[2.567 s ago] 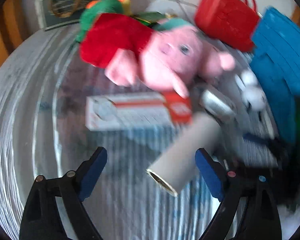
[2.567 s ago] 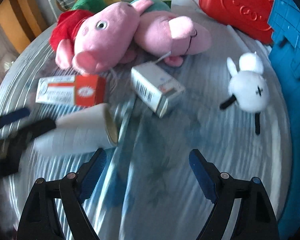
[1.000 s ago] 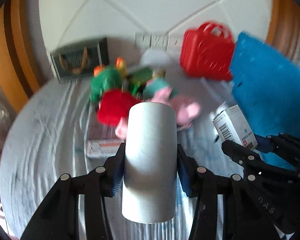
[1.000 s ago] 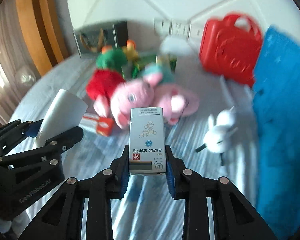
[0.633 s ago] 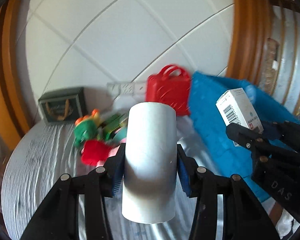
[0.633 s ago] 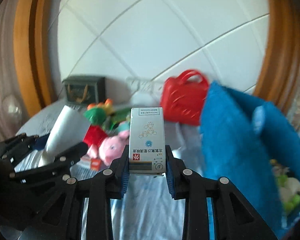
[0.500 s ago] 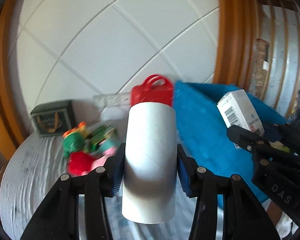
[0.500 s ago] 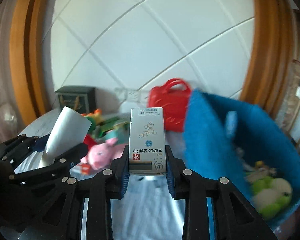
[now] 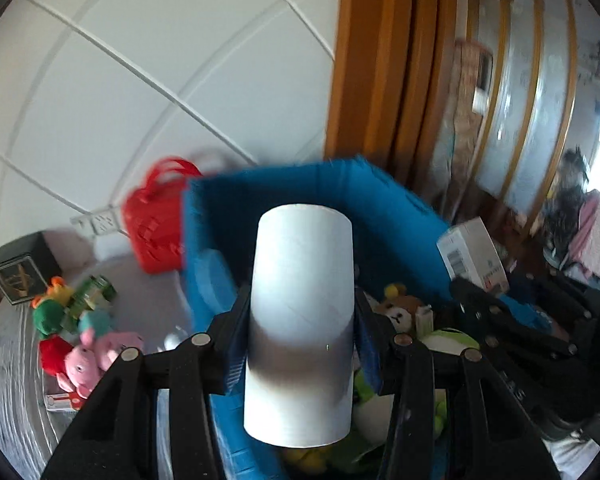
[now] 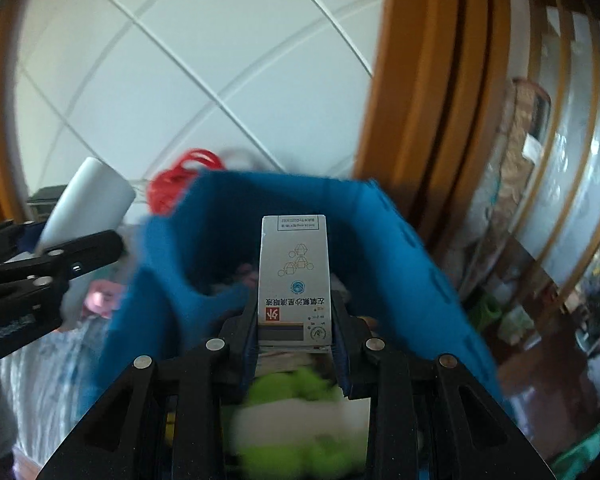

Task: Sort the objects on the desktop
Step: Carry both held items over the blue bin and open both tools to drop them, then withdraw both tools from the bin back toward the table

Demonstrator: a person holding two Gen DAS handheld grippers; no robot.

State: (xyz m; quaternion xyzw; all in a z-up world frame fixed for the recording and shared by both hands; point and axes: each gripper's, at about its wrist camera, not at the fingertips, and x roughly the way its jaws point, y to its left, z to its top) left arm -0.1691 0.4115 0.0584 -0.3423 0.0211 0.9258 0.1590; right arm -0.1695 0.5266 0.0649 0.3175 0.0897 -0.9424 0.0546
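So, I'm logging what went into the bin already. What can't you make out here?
- Blue bin contents, right wrist view: motion blur; the box and right gripper cover the middle.
- Same bin, left wrist view: the tube and left gripper block most of it.
- Box's small print: too small.

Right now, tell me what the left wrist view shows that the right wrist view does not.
Only the left wrist view shows the pink pig plush, the green plush, the dark box and a small bear toy inside the bin.

Only the right wrist view shows the medicine box's printed front, clamped in the right tool.

Both show the blue bin, the red bag, the white tube held by the left tool, and the tiled wall.
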